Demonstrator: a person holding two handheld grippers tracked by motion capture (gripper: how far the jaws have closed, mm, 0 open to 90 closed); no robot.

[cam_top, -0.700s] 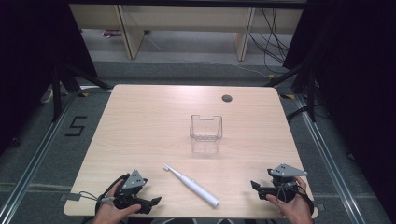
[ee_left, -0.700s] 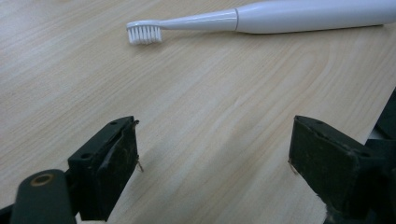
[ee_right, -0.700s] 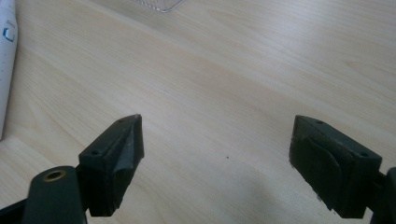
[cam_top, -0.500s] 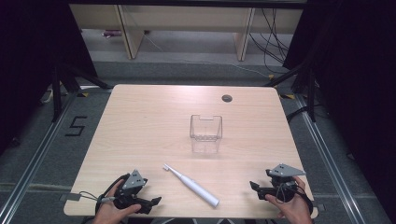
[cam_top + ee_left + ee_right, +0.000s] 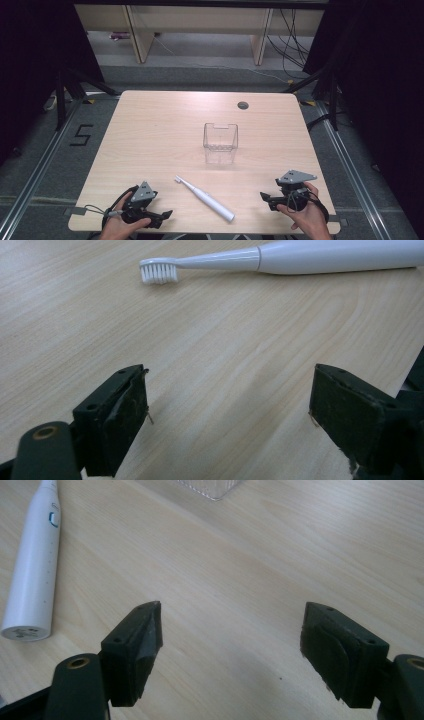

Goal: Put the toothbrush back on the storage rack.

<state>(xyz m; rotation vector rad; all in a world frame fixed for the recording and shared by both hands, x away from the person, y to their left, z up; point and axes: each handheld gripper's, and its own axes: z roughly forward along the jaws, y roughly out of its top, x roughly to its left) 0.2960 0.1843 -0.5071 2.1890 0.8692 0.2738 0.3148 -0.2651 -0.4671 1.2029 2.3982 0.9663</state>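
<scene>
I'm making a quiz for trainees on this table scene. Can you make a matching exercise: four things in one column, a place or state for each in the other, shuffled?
Things:
1. toothbrush
2. clear cup
3. left gripper
4. hole

Places or states:
A. upright mid-table
B. open, empty, near left corner
C. far edge of the table
D. lying flat between the grippers

Pairs: 1-D, 2-A, 3-B, 4-C

Light wood table (image 5: 150, 130) w/ a round dark grommet hole (image 5: 243, 105) near far edge. Floor marking "5" (image 5: 80, 135) at left, shelving (image 5: 200, 25) behind, cables (image 5: 295, 50) trailing at back right.
</scene>
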